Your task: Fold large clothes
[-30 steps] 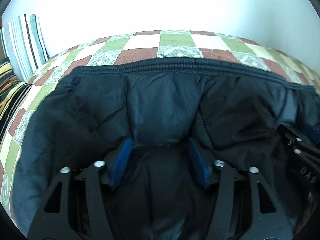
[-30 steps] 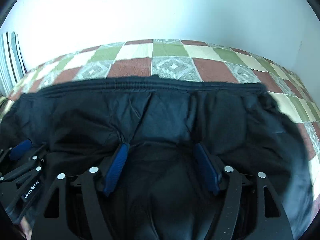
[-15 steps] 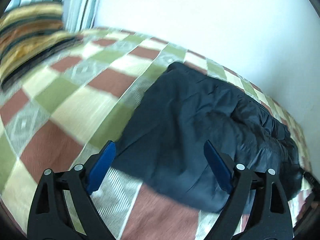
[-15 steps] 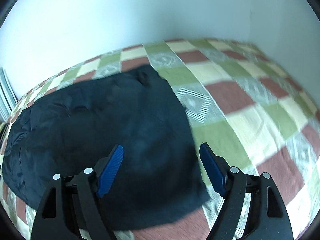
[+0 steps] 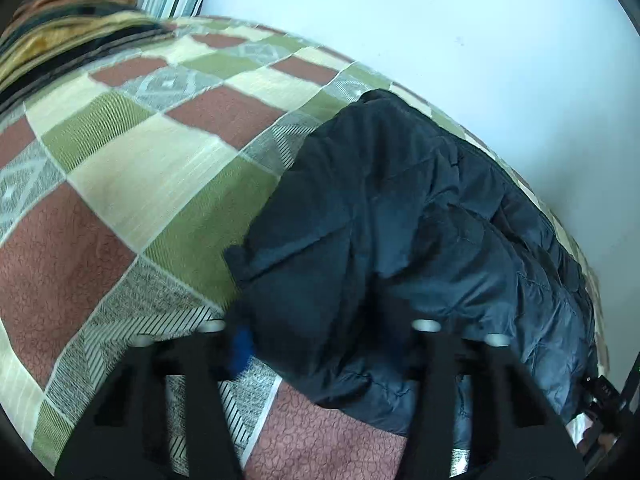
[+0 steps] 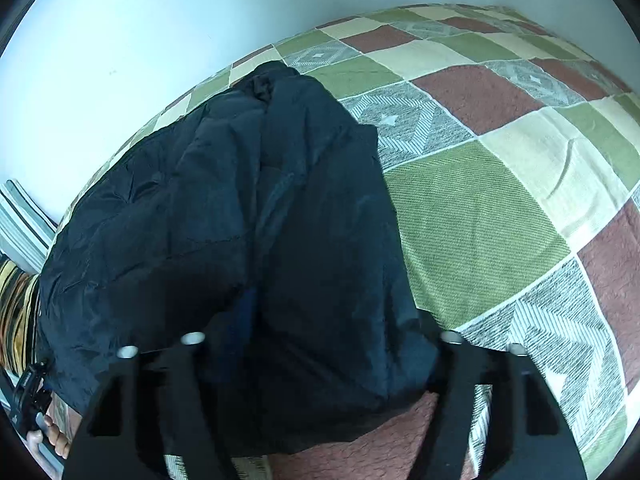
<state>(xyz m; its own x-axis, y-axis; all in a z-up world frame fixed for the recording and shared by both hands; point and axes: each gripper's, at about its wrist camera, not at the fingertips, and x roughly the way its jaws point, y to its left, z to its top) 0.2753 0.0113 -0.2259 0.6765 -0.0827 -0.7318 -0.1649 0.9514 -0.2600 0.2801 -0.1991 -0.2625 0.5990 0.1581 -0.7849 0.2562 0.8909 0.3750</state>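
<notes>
A dark navy puffer jacket (image 5: pixel 400 232) lies folded on the checked bedspread (image 5: pixel 132 184). It also shows in the right wrist view (image 6: pixel 248 216). My left gripper (image 5: pixel 324 340) is open, its jaws straddling the jacket's near left corner; one blue pad (image 5: pixel 242 346) shows beside the cloth, the other is hidden under it. My right gripper (image 6: pixel 340 320) is open over the jacket's near right corner; a blue pad (image 6: pixel 248 312) is partly covered by the cloth, the other is hidden.
Striped pillows (image 5: pixel 72 12) lie at the head of the bed, seen also at the left edge of the right wrist view (image 6: pixel 20 224). A white wall (image 5: pixel 440 20) runs along the bed's far side. Bare bedspread (image 6: pixel 520 160) stretches to the right of the jacket.
A second ago both grippers stood over the middle of the jacket. They then swung out to its two ends and have now come down onto the near corners, with cloth between the jaws.
</notes>
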